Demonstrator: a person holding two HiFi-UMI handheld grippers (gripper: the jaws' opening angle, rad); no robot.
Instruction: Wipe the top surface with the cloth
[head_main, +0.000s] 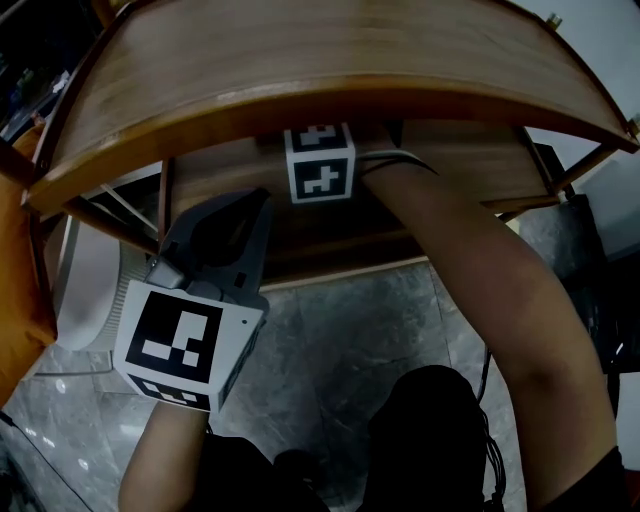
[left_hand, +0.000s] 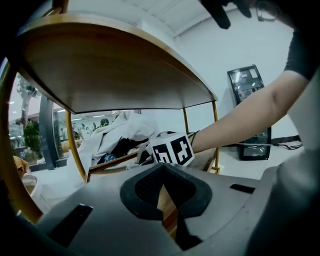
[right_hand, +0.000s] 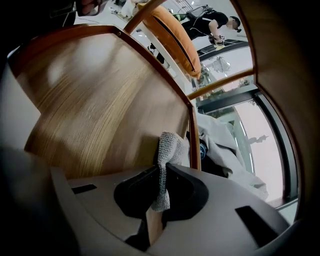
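A round wooden side table has its top surface (head_main: 300, 50) across the upper head view, with a lower shelf (head_main: 460, 165) beneath it. My right gripper (right_hand: 161, 172) is shut on a grey knitted cloth (right_hand: 167, 147), which sticks out past the jaws. In the head view only its marker cube (head_main: 320, 165) and the forearm show, reaching in under the top. A wooden shelf board (right_hand: 100, 105) lies close beside the cloth. My left gripper (head_main: 240, 215) hangs below the top's near edge, jaws together and holding nothing. Its own view looks under the top (left_hand: 110, 70) at the right cube (left_hand: 172, 148).
Gold metal legs (left_hand: 75, 150) carry the table. A heap of white fabric (left_hand: 125, 132) lies beyond the lower shelf. An orange cushion (head_main: 20, 270) and a white round object (head_main: 90, 300) sit at the left. A black cabinet (left_hand: 247, 112) stands by the far wall, on grey marble floor (head_main: 340, 340).
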